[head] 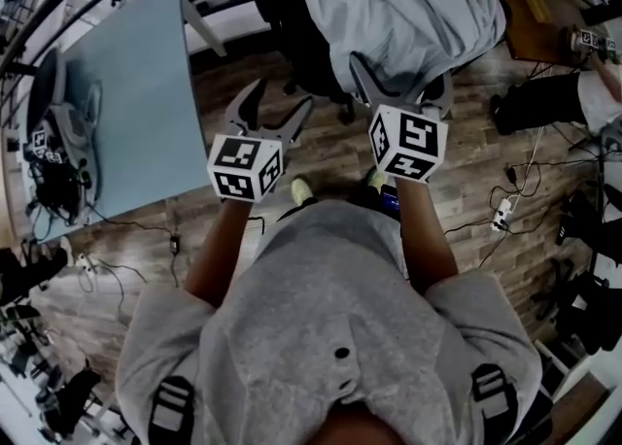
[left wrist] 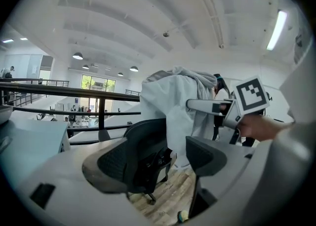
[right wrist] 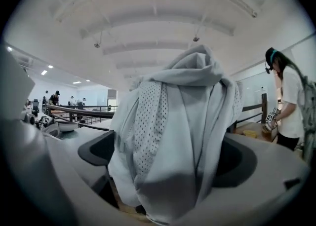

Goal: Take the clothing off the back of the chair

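A light grey hooded garment (head: 408,1) hangs over the back of a black office chair (head: 296,40). My right gripper (head: 400,79) is open, its jaws reaching round the garment's lower edge. In the right gripper view the garment (right wrist: 182,111) hangs between the two wide-apart pads (right wrist: 96,151) and fills most of the gap of the right gripper (right wrist: 168,158). My left gripper (head: 280,98) is open and empty, left of the garment and short of the chair. The left gripper view shows its jaws (left wrist: 160,163) framing the chair (left wrist: 148,141), the garment (left wrist: 173,101) and the right gripper (left wrist: 232,109).
A blue-grey table (head: 136,103) stands at the left with gear on its far end. Cables and a power strip (head: 502,212) lie on the wood floor. Another person (right wrist: 286,101) stands at the right by a wooden desk. A dark railing (left wrist: 59,92) runs behind.
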### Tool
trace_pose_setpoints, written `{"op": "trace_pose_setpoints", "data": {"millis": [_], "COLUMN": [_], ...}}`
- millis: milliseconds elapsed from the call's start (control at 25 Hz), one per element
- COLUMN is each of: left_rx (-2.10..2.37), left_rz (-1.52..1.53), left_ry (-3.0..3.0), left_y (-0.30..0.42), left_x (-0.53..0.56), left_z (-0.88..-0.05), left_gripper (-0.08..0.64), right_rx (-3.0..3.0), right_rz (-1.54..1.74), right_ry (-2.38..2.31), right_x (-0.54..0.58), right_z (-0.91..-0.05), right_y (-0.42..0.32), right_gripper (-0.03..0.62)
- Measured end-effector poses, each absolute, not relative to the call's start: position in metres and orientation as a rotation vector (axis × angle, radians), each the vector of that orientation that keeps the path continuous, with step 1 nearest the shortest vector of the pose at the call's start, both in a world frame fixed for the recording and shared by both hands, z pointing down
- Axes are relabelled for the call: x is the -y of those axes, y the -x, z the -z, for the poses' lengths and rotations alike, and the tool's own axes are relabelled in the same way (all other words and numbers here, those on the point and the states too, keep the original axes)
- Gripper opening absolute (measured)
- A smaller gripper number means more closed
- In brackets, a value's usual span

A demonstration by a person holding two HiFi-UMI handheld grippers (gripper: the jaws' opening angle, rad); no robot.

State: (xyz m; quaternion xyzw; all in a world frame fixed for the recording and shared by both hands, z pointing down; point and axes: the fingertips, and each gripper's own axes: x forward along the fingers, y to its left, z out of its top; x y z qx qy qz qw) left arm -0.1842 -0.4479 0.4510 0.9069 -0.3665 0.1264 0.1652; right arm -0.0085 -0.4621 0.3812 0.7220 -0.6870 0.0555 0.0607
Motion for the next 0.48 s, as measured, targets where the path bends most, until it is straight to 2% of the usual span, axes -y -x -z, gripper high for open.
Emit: {"op": "trace_pose_setpoints", "data": {"millis": [480], "left_rx": [0.945], "left_rz": [-0.367], "left_ry": [-2.615], "left_y": [0.201], "left_x": [0.447], "left_z": [-0.454], "left_gripper": [0.37], "right_rx": [1.752], "right_rz": [-0.219], "right_ry": [-2.485], "right_x": [0.482], "right_z": [-0.393], "right_y": [0.011], "right_gripper": [0.581]}}
